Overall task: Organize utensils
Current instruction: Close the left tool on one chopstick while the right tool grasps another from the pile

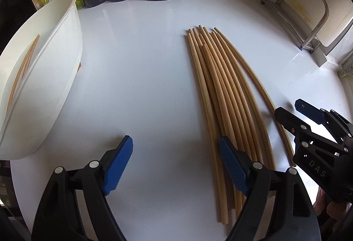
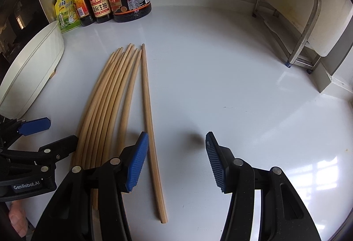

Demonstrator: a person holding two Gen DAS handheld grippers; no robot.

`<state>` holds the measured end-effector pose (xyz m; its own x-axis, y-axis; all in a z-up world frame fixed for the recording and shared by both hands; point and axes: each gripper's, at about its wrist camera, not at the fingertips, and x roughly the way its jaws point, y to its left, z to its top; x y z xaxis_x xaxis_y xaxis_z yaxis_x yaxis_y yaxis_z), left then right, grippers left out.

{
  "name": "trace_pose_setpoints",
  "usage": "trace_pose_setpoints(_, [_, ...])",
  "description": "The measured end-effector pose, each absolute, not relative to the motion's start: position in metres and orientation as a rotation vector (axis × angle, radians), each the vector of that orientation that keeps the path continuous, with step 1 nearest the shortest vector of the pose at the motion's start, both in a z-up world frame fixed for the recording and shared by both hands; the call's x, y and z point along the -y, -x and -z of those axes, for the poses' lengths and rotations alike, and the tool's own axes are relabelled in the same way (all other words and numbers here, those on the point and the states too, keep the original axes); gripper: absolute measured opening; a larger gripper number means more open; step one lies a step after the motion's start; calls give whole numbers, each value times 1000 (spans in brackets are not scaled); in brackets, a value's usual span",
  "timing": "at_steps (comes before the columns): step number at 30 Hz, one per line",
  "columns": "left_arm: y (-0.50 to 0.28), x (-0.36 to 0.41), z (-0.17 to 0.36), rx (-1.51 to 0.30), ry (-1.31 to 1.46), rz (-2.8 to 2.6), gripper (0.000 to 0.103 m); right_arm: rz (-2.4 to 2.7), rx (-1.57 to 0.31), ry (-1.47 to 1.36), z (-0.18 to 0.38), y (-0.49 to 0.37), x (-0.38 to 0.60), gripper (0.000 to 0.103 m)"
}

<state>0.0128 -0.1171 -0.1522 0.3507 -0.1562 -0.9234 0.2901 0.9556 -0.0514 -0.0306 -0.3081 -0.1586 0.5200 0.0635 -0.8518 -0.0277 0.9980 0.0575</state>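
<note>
Blue-padded, the left hand-held gripper (image 1: 175, 166) and the right hand-held gripper (image 2: 175, 160) both hang open and empty over the chopsticks (image 1: 220, 95) bundled mid-table. Two already lie in the white bin (image 1: 53, 77) at the left edge. Step in hand, seemingly: picking the next stick; the stray one (image 2: 150, 130) looks easiest.

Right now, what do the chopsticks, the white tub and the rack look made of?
Chopsticks: wood or bamboo, matte tan, with faint lengthwise grain and no shine.
White tub: probably plastic, smooth and slightly glossy with thin walls; glazed ceramic can't be ruled out.
Rack: metal, likely stainless steel, a brushed silver bent strip with dull reflections.
</note>
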Motion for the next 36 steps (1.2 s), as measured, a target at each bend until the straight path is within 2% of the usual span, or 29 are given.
trace_pose_setpoints(13, [-32,120,153,-1171,-135,231,83,-66,-1026,-23,161,24,302,51])
trace_pose_setpoints(21, [-40,123,154,-1156,-134,203,80,-81,-1002,12,163,15,298,51])
trace_pose_setpoints(26, [-38,131,149,-1136,-157,234,55,-123,-1005,40,162,10,290,50])
trace_pose_setpoints(29, [-33,136,147,-1131,-169,265,30,-151,-1001,55,160,12,284,35])
trace_pose_setpoints(30, [-32,138,147,-1132,-172,276,19,-160,-1001,60,160,13,282,26])
trace_pose_setpoints(31, [-32,140,147,-1137,-173,285,8,-167,-1002,66,159,13,280,12])
trace_pose_setpoints(32, [-32,141,146,-1142,-171,291,8,-170,-1007,70,159,12,279,6])
trace_pose_setpoints(36, [-34,138,146,-1162,-158,316,7,-168,-1018,-7,158,11,285,6])
